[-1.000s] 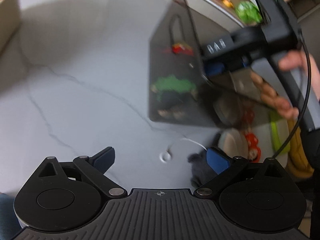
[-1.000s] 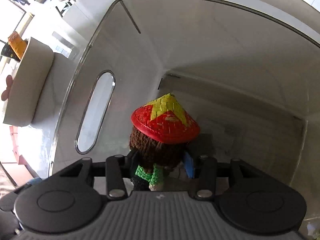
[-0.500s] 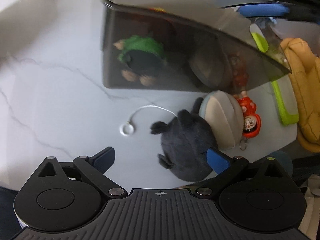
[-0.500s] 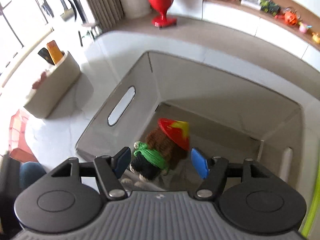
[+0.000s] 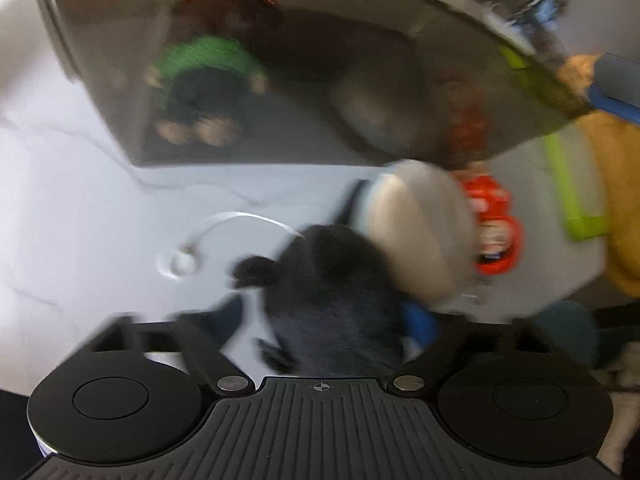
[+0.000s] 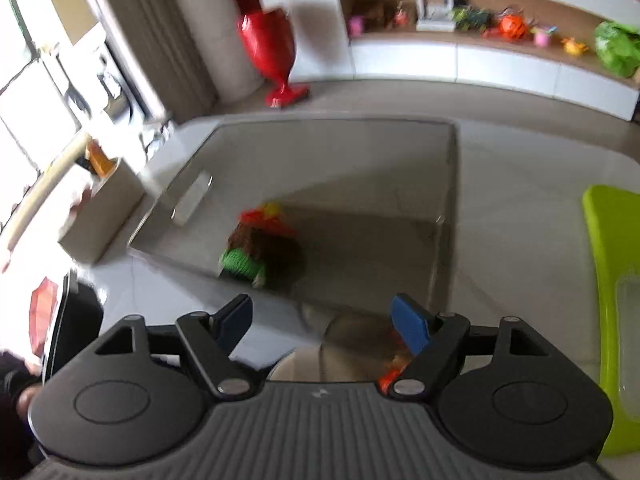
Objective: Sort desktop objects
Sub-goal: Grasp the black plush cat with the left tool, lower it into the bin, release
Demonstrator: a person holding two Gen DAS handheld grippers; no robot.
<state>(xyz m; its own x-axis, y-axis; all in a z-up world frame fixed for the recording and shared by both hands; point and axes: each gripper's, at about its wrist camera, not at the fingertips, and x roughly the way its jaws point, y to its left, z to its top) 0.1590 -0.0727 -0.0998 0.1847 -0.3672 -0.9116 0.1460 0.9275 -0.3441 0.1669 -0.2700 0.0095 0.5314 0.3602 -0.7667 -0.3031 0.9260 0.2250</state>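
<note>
one toy already in smoky bin [image 6: 320, 168]: knitted doll [image 6: 260, 246] with red hat lies on bin floor, toward its left wall; right gripper [image 6: 322, 320] above bin's near rim, jaws wide, holding nothing; left gripper [image 5: 326, 320] low over white counter [image 5: 80, 208], jaws spread either side of dark plush toy [image 5: 332, 300], likely lining up grasp, contact unclear through blur; plush lies just in front of bin, touching beige pouch [image 5: 420, 232]; orange figure [image 5: 496, 232] beside pouch, unsorted; white ring with cord [image 5: 180, 262] near plush.
</note>
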